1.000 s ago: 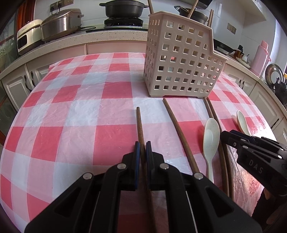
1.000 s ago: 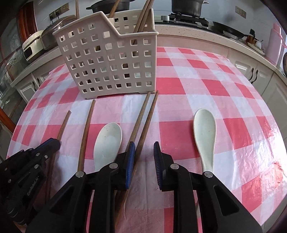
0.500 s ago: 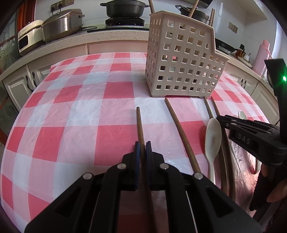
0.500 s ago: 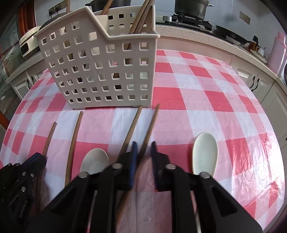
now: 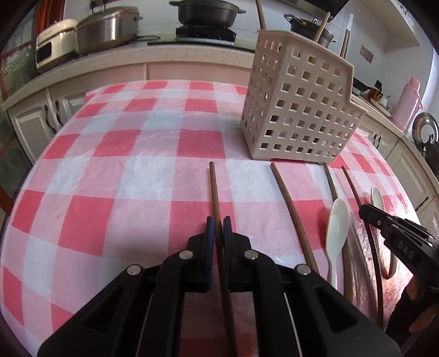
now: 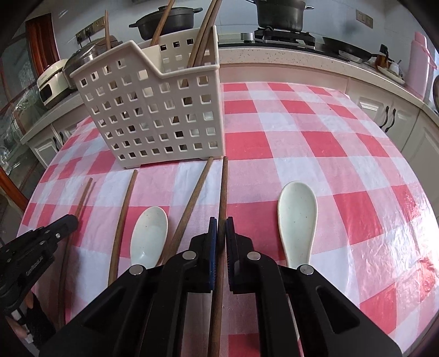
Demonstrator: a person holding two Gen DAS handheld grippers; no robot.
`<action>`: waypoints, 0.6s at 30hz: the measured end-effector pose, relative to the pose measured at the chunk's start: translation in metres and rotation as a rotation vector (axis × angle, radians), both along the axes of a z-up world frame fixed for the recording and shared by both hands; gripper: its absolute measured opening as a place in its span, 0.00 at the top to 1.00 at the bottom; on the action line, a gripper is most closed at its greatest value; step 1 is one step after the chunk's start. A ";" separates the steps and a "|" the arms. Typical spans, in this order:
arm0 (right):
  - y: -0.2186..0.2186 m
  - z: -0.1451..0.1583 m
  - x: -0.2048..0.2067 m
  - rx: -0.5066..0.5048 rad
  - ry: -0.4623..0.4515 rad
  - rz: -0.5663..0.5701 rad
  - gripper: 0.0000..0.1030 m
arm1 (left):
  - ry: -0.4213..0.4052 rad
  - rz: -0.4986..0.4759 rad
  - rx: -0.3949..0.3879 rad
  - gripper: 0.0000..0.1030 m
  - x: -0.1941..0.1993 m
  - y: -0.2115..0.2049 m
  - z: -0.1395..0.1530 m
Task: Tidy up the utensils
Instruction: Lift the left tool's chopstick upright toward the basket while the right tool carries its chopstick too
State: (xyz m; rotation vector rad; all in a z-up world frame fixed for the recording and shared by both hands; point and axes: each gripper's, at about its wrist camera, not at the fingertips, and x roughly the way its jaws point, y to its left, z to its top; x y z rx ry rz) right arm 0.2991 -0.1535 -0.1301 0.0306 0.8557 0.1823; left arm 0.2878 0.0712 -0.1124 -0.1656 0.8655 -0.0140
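A cream perforated utensil basket stands on the red-checked tablecloth and holds several wooden chopsticks. My left gripper is shut on the leftmost brown chopstick, which lies pointing at the basket. My right gripper is shut on another brown chopstick in front of the basket. More chopsticks and two white spoons, one right and one left of my right gripper, lie on the cloth. The right gripper shows in the left wrist view.
A kitchen counter runs behind the table with rice cookers, black pots on a stove and a pink flask. White cabinets stand beneath it. The table edge curves close on both sides.
My right gripper has closed from open onto the right-hand chopstick of the middle pair. My left gripper stays shut on its chopstick.
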 end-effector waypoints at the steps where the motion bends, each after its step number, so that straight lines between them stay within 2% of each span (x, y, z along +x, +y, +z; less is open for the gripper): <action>1: -0.001 0.000 0.000 0.007 -0.001 0.001 0.93 | 0.007 -0.002 0.006 0.94 0.003 -0.001 -0.001; 5: -0.003 0.003 -0.002 0.028 -0.009 0.010 0.94 | 0.019 -0.004 0.058 0.94 0.010 -0.007 -0.003; 8: -0.007 0.008 -0.006 0.049 -0.027 0.016 0.94 | 0.020 -0.006 0.058 0.94 0.011 -0.011 -0.002; 12: -0.011 0.020 -0.010 0.071 -0.057 0.018 0.93 | -0.030 -0.004 0.077 0.94 0.003 -0.018 0.012; 18: -0.014 0.046 -0.022 0.086 -0.125 0.025 0.93 | -0.133 0.005 0.092 0.94 -0.012 -0.021 0.048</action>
